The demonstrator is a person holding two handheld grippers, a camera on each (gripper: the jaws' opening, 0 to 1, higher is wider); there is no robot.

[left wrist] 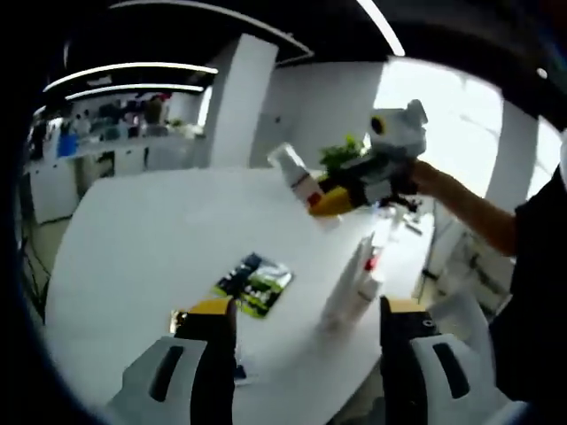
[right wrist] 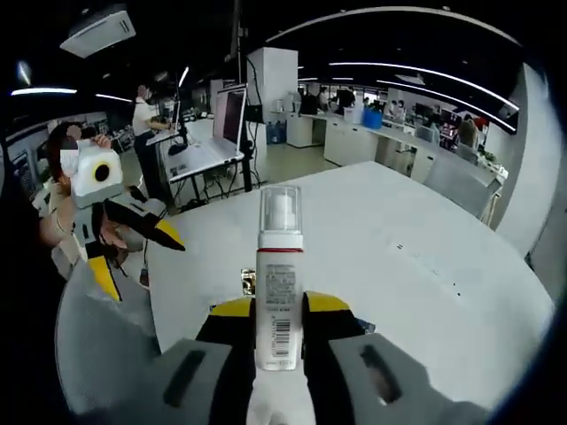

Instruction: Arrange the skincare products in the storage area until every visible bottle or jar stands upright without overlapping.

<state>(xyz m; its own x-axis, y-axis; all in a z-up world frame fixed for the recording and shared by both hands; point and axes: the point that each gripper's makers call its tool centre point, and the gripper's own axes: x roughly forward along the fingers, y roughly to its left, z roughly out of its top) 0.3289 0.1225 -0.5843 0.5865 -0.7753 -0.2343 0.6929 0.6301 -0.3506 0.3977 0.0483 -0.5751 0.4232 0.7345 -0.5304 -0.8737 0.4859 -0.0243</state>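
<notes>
Centrally in the right gripper view, the right gripper [right wrist: 279,329] clamps a pump bottle [right wrist: 280,283] upright, while the left gripper [left wrist: 306,323], low in its own view, gapes wide above the white table [left wrist: 151,239].

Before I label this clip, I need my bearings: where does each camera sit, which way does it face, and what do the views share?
Left gripper view: rides on the left gripper, jaws apart, facing across the round white table at a white tube, a green-and-black sachet and the person's forearm.
Right gripper view: rides on the right gripper, facing over the table toward office desks, its jaws shut on a white pump bottle.
Shared: table, pump bottle, each other's gripper.
</notes>
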